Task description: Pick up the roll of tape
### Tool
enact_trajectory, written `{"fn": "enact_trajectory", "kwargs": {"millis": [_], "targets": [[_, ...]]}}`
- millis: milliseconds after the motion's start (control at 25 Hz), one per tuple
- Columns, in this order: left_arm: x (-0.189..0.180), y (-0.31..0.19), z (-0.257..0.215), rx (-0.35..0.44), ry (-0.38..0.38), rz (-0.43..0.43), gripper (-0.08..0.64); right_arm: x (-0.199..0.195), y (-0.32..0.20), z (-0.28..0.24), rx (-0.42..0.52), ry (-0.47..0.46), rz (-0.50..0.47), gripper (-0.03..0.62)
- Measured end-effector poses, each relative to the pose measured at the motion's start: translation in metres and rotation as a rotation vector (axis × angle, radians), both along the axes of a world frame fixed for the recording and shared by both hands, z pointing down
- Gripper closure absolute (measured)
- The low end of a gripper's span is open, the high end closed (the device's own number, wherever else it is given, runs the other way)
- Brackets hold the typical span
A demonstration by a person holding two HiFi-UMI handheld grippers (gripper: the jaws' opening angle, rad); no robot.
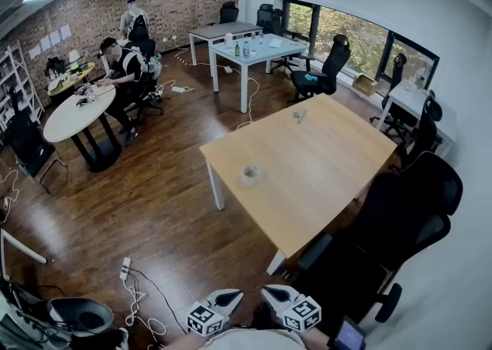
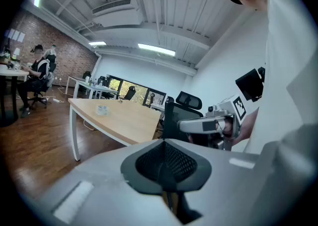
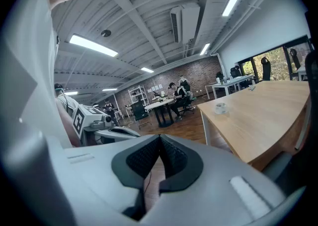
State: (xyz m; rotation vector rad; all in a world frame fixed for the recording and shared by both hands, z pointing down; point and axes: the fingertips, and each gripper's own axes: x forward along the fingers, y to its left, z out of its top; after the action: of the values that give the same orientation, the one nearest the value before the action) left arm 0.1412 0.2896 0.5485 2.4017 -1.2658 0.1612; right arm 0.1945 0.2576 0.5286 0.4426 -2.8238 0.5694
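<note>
The roll of tape [image 1: 250, 175] is a small pale ring lying flat near the left edge of the light wooden table [image 1: 323, 179]. It also shows far off in the left gripper view as the tape roll [image 2: 102, 110], and in the right gripper view as the tape roll [image 3: 220, 107]. Both grippers are held close to the body at the bottom of the head view, well short of the table. My left gripper [image 1: 229, 295] is shut with nothing in it, its pads [image 2: 171, 163] meeting. My right gripper [image 1: 274, 293] is shut and empty too, pads [image 3: 166, 158] pressed together.
A black office chair [image 1: 400, 218] stands at the table's near right corner. A small object [image 1: 299, 115] lies at the table's far end. A power strip with cables [image 1: 125, 268] is on the wood floor to the left. A person sits at a round table [image 1: 77, 114] far left.
</note>
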Motion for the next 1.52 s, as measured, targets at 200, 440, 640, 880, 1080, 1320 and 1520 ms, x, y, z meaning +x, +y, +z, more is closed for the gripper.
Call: {"fn": "enact_trajectory", "kwargs": {"millis": [200,440,640,880,1080,1320,1520], "targets": [[0.011,-0.048,-0.01,0.028,-0.03,-0.012,0.555,0.007,-0.044,0.0,-0.001,-0.007,-0.027,0.584],[0.008,-0.074,-0.019,0.025,-0.054,-0.081,0.555,0.003,-0.078,0.006,-0.031,-0.002,-0.08,0.584],[-0.013,-0.077,-0.011,-0.007,-0.064,-0.177,0.555,-0.011,-0.092,0.001,-0.035,-0.032,-0.129,0.584],[-0.015,-0.09,-0.021,-0.005,-0.05,-0.192,0.555,-0.017,-0.103,0.007,-0.064,-0.004,-0.136,0.584],[-0.035,-0.101,-0.01,-0.026,-0.034,-0.178,0.554,-0.037,-0.118,0.013,-0.058,0.029,-0.115,0.584],[-0.067,-0.145,-0.015,0.006,0.003,-0.116,0.555,-0.06,-0.146,0.011,-0.054,0.085,-0.041,0.584],[-0.106,-0.167,-0.023,0.043,0.021,-0.051,0.554,-0.095,-0.165,0.004,-0.004,0.112,0.018,0.584]]}}
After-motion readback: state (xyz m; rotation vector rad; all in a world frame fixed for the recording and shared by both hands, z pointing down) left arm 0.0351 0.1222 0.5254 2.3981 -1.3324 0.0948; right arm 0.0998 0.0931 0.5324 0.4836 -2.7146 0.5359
